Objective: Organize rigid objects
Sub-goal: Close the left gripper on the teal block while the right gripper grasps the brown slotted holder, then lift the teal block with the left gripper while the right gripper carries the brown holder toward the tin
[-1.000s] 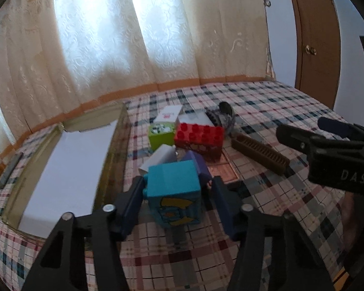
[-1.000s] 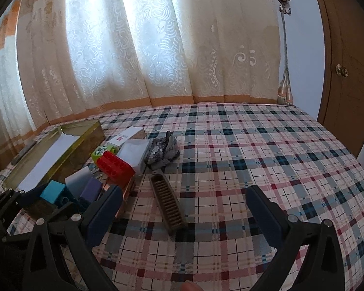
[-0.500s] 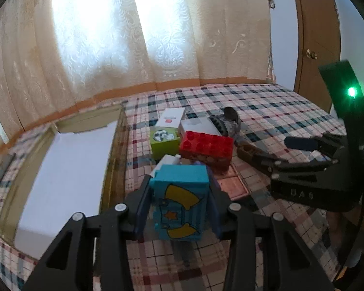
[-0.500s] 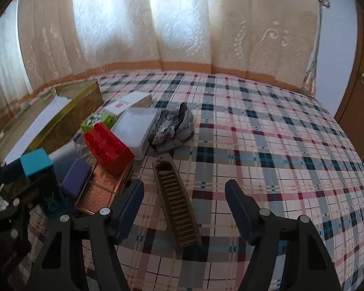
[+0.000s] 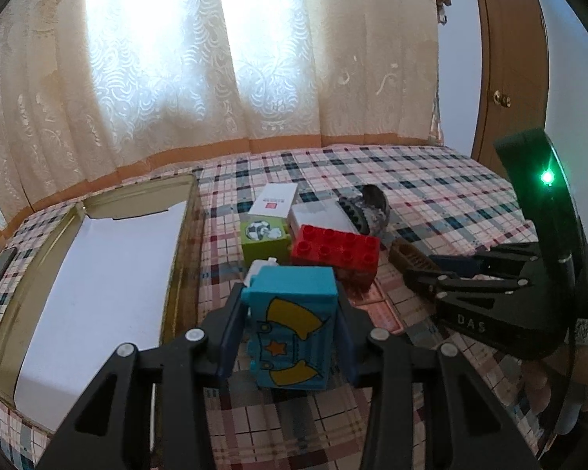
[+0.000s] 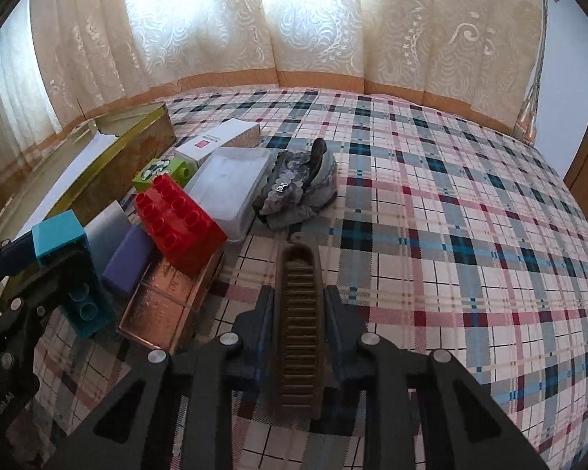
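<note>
One teal block [image 5: 292, 329] is clamped between the jaws of the left gripper [image 5: 290, 337] and is raised off the plaid bed [image 6: 450, 235]. One brown comb-like tray [image 6: 300, 329] is gripped by the right gripper [image 6: 300, 325], whose jaws have just been closing on its sides; it lies on the bed. Ahead of the left jaws are seen one red brick [image 5: 335, 248], one green block [image 5: 264, 237] and one white box [image 5: 274, 205]. To their left one open tin [image 5: 180, 274] is placed.

On the bed [image 6: 450, 203], the open tin [image 5: 98, 274] is lying left of the clustered blocks [image 5: 335, 250], with the comb-like tray [image 6: 300, 313] sitting to their right.
</note>
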Tool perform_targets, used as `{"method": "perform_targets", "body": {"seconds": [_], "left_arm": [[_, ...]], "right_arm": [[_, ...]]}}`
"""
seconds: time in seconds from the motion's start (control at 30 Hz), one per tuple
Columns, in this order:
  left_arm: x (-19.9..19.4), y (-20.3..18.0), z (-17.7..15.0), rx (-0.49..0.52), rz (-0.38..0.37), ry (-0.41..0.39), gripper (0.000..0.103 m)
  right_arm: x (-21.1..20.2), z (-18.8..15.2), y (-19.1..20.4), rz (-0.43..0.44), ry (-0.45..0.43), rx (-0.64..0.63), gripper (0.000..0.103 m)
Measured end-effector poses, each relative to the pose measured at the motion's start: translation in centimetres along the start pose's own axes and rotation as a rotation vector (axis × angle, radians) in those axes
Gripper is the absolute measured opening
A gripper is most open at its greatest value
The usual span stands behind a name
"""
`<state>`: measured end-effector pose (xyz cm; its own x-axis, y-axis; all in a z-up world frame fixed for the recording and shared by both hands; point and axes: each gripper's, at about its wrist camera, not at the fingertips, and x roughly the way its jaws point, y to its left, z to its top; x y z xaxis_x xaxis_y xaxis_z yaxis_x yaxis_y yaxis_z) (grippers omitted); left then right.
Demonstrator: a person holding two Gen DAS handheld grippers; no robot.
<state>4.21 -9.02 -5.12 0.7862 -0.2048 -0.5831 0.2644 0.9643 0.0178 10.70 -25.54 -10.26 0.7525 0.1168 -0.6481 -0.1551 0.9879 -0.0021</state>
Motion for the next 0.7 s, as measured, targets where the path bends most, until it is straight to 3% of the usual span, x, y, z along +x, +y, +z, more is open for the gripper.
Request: {"method": "perform_targets", "body": {"seconds": [0.7], "left_arm": [[-2.1,0.8,-0.1,-0.036,0.032,-0.124,0.041]], "right_arm": [[-3.7,-0.2,0.4,-0.007,-0.194,-0.016,0.027]]}}
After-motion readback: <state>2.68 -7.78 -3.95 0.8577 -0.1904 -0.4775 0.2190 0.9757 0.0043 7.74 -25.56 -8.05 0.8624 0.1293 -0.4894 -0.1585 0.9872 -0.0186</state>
